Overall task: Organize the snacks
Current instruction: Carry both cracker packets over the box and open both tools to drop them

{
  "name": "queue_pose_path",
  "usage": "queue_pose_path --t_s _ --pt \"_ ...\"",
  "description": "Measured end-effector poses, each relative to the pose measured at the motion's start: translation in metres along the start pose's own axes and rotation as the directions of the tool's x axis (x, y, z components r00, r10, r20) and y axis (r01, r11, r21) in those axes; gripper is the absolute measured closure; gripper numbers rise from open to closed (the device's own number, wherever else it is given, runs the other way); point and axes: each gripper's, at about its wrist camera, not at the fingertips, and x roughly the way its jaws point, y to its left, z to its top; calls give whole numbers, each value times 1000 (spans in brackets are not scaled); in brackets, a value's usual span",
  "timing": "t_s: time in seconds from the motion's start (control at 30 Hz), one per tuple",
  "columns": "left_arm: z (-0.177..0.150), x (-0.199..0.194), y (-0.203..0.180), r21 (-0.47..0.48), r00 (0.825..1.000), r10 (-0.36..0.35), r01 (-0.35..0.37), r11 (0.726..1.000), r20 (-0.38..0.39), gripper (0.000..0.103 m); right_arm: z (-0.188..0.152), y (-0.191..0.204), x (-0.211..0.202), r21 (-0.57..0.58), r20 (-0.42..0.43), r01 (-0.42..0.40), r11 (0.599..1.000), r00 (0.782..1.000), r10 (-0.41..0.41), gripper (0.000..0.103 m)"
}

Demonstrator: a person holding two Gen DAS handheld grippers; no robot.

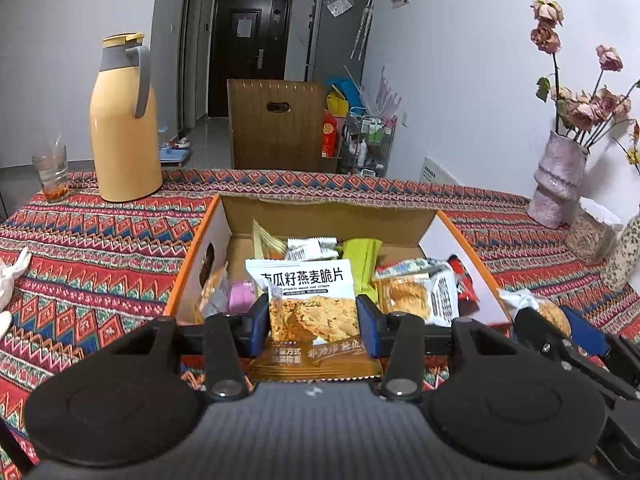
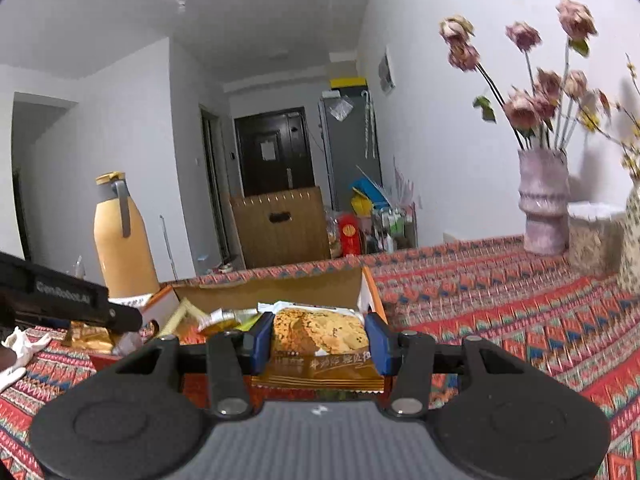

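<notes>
An open cardboard box (image 1: pixel 196 256) with orange edges sits on the patterned tablecloth and holds several snack packets. My left gripper (image 1: pixel 313 322) is shut on an oat crisp packet (image 1: pixel 308 300) at the box's near edge. My right gripper (image 2: pixel 319 344) is shut on a second oat crisp packet (image 2: pixel 320 330), held near the box (image 2: pixel 368 292) at its right front corner. The right gripper also shows at the right in the left wrist view (image 1: pixel 556 328), with its packet.
A yellow thermos (image 1: pixel 122 120) and a glass (image 1: pixel 51 172) stand far left on the table (image 1: pixel 100 240). A pink vase of dried roses (image 1: pixel 558 180) and jars stand at the far right. A wooden crate (image 1: pixel 276 120) is beyond the table.
</notes>
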Motion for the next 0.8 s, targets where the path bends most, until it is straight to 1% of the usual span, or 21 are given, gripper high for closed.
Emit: queue_pose_path --t_s 0.13,0.2,0.43,0.53,0.67,0.73,0.8 --pt "10 9 3 -4 1000 6 -6 1000 17 58 14 8 13 -18 16 -11 1000 1000 12 55" --pt "14 16 4 -3 999 26 -26 1000 24 58 20 10 21 -17 22 -15 1000 1000 16 55" --pt "29 37 11 -20 997 61 -60 998 56 58 34 13 55 12 24 -6 1000 1000 5 55" --pt "33 48 14 -31 996 67 -65 997 62 58 40 16 70 2 23 -1 1000 1000 0 55" --pt "35 65 20 -62 996 71 -67 996 60 58 42 19 91 -9 14 10 1000 1000 -10 55" --pt "33 73 24 -73 995 80 -76 994 58 58 40 19 100 -7 9 12 1000 1000 -12 55" --pt "28 77 30 -88 995 83 -77 993 60 58 34 17 104 8 22 15 1000 1000 -15 55"
